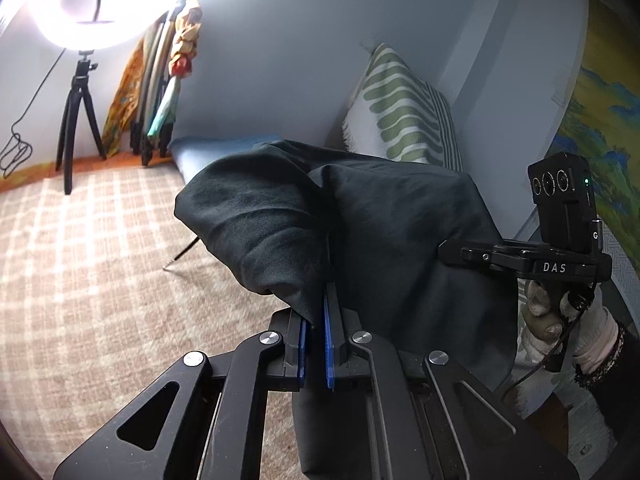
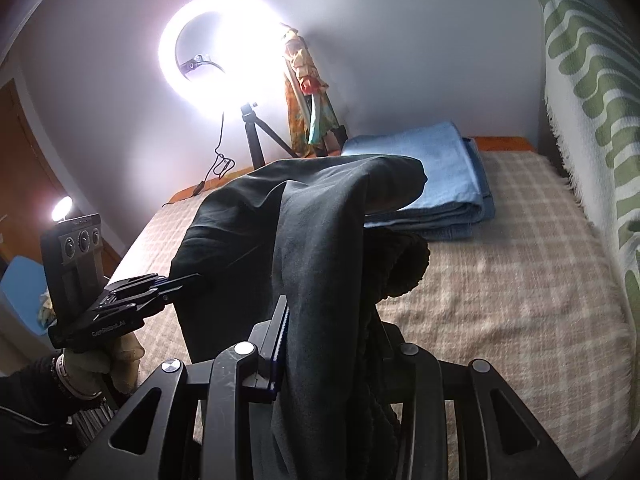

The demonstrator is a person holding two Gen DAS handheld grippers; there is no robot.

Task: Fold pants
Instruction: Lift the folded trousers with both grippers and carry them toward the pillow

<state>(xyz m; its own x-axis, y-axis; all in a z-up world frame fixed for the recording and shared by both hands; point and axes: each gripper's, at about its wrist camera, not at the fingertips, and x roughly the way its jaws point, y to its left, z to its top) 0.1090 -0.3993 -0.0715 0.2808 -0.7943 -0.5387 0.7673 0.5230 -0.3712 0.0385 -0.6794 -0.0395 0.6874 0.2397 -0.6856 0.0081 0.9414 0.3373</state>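
Dark green-black pants (image 1: 360,220) hang between both grippers above the plaid-covered bed (image 1: 80,260). My left gripper (image 1: 316,312) is shut on a fold of the pants, and the cloth drapes over its blue pads. In the right wrist view my right gripper (image 2: 320,320) is shut on the pants (image 2: 312,220), which cover its right finger; the elastic waistband (image 2: 404,264) bunches to the right. The left gripper (image 2: 188,280) shows at the left there, pinching the cloth's edge. The right gripper (image 1: 448,252) shows at the right of the left wrist view, its tip behind the cloth.
Folded blue jeans (image 2: 432,184) lie at the far end of the bed (image 2: 520,280). A green-and-white patterned pillow (image 1: 400,116) leans on the wall. A ring light on a tripod (image 2: 216,48) and colourful scarves (image 2: 308,92) stand beyond the bed.
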